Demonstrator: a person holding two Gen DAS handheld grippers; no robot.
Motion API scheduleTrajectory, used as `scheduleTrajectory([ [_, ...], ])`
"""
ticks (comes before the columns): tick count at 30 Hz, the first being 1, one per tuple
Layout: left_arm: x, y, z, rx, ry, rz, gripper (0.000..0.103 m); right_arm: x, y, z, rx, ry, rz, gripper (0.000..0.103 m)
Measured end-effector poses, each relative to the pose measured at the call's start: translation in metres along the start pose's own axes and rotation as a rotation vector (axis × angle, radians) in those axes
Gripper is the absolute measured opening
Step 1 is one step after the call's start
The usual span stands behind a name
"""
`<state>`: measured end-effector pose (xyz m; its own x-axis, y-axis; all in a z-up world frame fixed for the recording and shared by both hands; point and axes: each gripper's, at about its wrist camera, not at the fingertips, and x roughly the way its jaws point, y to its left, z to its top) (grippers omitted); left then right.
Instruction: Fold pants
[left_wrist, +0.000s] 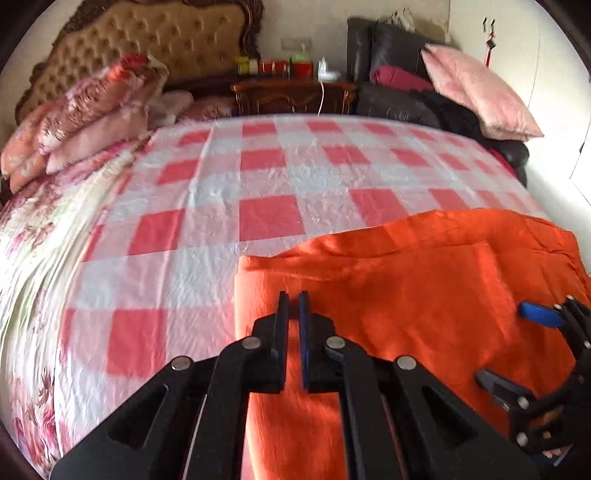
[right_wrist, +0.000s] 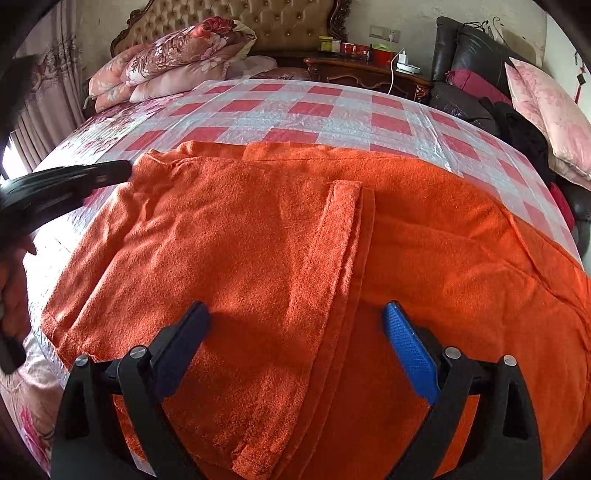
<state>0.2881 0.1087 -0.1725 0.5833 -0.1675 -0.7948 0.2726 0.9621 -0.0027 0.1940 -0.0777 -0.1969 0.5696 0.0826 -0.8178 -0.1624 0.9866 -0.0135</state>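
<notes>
The orange pants (right_wrist: 240, 236) lie flat on the bed, one layer folded over another, with a hemmed edge running down the middle. My right gripper (right_wrist: 295, 314) hovers low over their near part, jaws wide open, with nothing pinched. It also shows at the right edge of the left wrist view as the right gripper (left_wrist: 513, 347). My left gripper (left_wrist: 293, 295) is shut over the pants (left_wrist: 406, 295) near their left edge, and I see no cloth between its pads. In the right wrist view the left gripper (right_wrist: 110, 173) reaches in from the left beside the pants' far left corner.
The bed carries a red-and-white checked sheet (left_wrist: 266, 177) over a floral cover (left_wrist: 33, 251). Folded floral quilts and pillows (right_wrist: 166, 62) pile up by the tufted headboard. A wooden nightstand (right_wrist: 369, 70) with jars, a dark leather seat and a pink pillow (right_wrist: 546, 110) stand beyond the far side.
</notes>
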Motion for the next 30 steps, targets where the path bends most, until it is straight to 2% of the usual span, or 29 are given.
scheduleTrajectory([
  [1, 0.010, 0.003, 0.005, 0.004, 0.029, 0.013, 0.005, 0.000, 0.000, 0.000, 0.001, 0.002, 0.000, 0.092],
  [7, 0.014, 0.024, 0.018, -0.066, 0.010, 0.022, 0.006, 0.002, 0.000, 0.002, 0.003, 0.013, 0.003, 0.093],
  [9, 0.002, 0.031, 0.010, -0.112, -0.021, 0.047, 0.030, 0.002, 0.000, 0.002, 0.001, 0.014, 0.004, 0.093],
  [10, -0.006, 0.035, 0.003, -0.147, -0.036, 0.042, 0.046, 0.002, 0.000, 0.002, 0.002, 0.013, 0.003, 0.093],
  [12, -0.020, 0.042, -0.015, -0.211, -0.044, 0.032, 0.048, 0.002, 0.000, 0.002, 0.003, 0.011, 0.003, 0.093],
  [15, -0.040, 0.039, -0.049, -0.229, -0.047, 0.052, 0.048, 0.002, 0.000, 0.002, 0.003, 0.010, 0.003, 0.093],
  [17, -0.049, 0.027, -0.073, -0.188, -0.034, 0.058, 0.048, 0.002, 0.000, 0.002, 0.003, 0.009, 0.003, 0.093],
  [20, -0.066, 0.012, -0.106, -0.126, -0.046, 0.127, 0.048, 0.002, 0.000, 0.002, 0.002, 0.011, 0.003, 0.093],
  [24, -0.082, -0.006, -0.131, -0.058, -0.061, 0.201, 0.048, 0.003, 0.000, 0.003, -0.001, 0.019, 0.004, 0.093],
  [26, -0.087, -0.007, -0.136, -0.069, -0.066, 0.186, 0.048, 0.003, -0.001, 0.005, 0.000, 0.033, 0.003, 0.093],
  [29, -0.092, 0.005, -0.140, -0.168, -0.062, 0.106, 0.048, 0.001, 0.000, 0.013, 0.012, 0.070, -0.040, 0.092],
  [30, -0.093, 0.008, -0.142, -0.190, -0.063, 0.083, 0.048, -0.005, 0.003, 0.016, 0.001, 0.048, -0.049, 0.090],
])
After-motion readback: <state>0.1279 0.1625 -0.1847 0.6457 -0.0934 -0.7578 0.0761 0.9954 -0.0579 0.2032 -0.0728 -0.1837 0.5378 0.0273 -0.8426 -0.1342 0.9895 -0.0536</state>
